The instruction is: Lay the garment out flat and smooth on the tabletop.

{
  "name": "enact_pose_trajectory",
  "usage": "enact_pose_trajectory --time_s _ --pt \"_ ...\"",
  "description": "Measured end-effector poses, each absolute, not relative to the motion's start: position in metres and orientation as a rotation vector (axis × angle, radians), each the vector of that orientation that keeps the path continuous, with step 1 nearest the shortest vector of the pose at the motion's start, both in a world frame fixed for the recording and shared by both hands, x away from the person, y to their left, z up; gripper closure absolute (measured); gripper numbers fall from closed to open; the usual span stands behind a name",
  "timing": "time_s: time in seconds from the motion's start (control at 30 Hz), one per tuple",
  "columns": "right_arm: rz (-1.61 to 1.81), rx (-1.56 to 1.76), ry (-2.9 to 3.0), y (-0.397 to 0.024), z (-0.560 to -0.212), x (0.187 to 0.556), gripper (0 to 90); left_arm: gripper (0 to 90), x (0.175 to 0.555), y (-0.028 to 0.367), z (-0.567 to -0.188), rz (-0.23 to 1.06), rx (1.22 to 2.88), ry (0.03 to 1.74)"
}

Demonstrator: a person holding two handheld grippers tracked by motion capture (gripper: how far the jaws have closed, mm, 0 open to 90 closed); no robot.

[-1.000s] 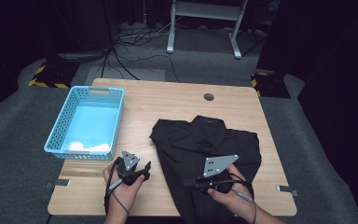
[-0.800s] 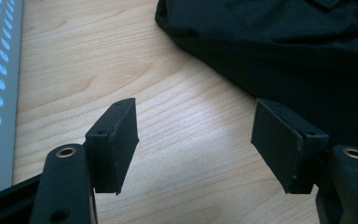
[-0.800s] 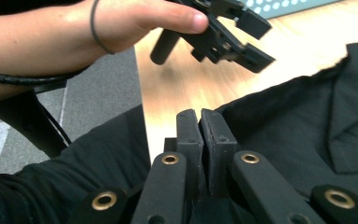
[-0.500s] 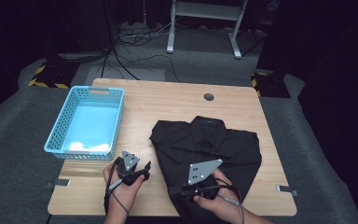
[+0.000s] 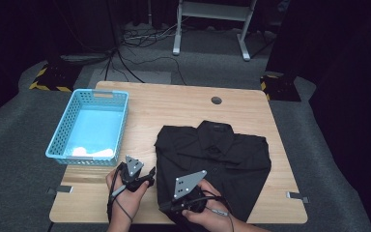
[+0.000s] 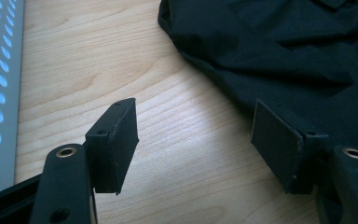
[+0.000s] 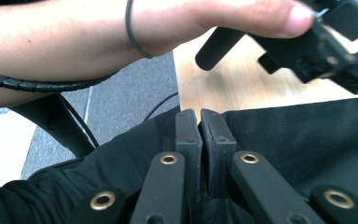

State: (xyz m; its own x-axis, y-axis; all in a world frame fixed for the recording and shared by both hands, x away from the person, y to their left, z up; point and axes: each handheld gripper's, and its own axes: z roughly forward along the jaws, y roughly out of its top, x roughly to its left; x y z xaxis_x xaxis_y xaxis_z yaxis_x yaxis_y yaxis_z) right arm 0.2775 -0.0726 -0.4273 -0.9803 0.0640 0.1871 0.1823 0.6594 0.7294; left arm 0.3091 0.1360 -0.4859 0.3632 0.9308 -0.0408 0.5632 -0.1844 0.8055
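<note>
Pinching the black shirt [image 5: 217,154] hem with my right fingers [image 7: 204,122] at the worktop's [image 5: 174,104] near edge, left fingers [image 6: 196,140] apart; thin fabric may slip free.

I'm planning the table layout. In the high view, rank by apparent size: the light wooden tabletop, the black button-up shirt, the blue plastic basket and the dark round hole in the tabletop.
1. Light wooden tabletop
2. Black button-up shirt
3. Blue plastic basket
4. Dark round hole, by far the smallest

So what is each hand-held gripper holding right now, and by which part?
The right hand-held gripper is shut on the shirt, at its near hem. The left hand-held gripper is open and holds nothing.
</note>
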Motion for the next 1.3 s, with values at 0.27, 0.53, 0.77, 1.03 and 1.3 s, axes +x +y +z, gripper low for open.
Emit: enact_pose_trajectory --time_s 0.27,0.53,0.77,1.03,1.3 --pt "-1.211 -0.130 -2.651 -0.058 -0.442 0.267 57.0 31.5 0.308 0.137 -0.486 0.606 1.864 1.305" --pt "-1.363 -0.297 -2.655 -0.094 -0.426 0.287 54.1 31.4 0.309 0.135 -0.488 0.601 1.875 1.302" --pt "-1.452 -0.454 -2.693 -0.130 -0.417 0.305 50.2 30.8 0.309 0.133 -0.491 0.592 1.896 1.307" --pt "-1.460 -0.631 -2.717 -0.168 -0.422 0.323 48.3 29.4 0.310 0.133 -0.496 0.557 1.958 1.321" --pt "-1.444 -0.756 -2.728 -0.196 -0.434 0.333 47.1 29.2 0.311 0.131 -0.499 0.567 2.061 1.295"
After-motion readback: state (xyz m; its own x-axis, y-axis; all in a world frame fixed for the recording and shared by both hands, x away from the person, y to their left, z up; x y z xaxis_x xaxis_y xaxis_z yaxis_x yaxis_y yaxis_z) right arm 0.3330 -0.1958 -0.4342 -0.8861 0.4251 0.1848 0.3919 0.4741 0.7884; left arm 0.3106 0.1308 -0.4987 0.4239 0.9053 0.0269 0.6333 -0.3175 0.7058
